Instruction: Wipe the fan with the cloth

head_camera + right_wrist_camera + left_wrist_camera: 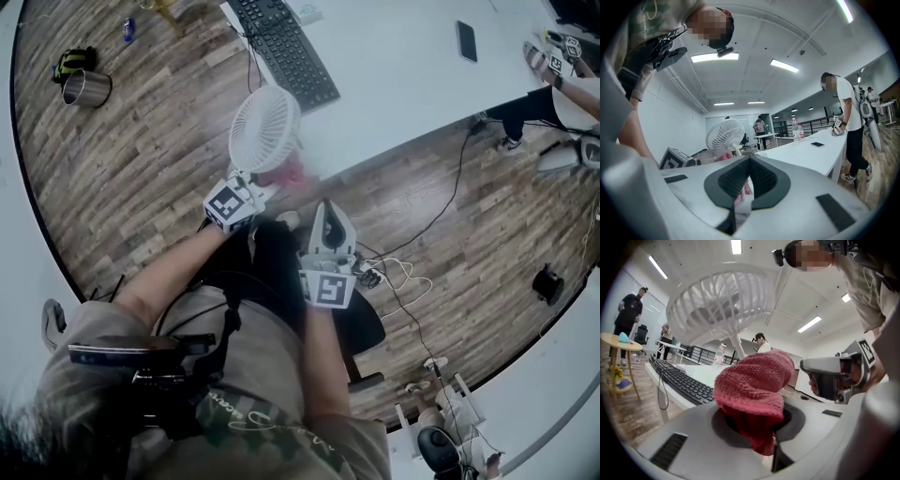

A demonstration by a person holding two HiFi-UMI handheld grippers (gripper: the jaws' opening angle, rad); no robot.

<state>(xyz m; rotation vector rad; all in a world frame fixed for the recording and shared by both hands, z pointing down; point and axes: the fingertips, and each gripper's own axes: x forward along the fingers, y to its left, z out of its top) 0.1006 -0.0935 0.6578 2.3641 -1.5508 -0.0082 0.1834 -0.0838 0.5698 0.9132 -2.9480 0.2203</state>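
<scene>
Pinched between the jaws of the left gripper point(265, 187): a red knitted cloth point(752, 390), just beside the stem of the white fan point(264, 128) at the table's point(403, 84) near edge. Right gripper point(328, 217) pressed together, empty, nearby. Wiping probably barely begun, with no contact with the grille visible.

floor point(141, 169): wood planks | desk point(403, 75): long, white | walls point(686, 119): white | lights point(715, 57): ceiling strips, lit

White long desk point(403, 84) on a brown wood-plank floor point(141, 169).
On it, a black keyboard point(281, 47), a dark flat phone point(466, 40) well right, and a white round-caged fan point(264, 128) at the near edge.
</scene>
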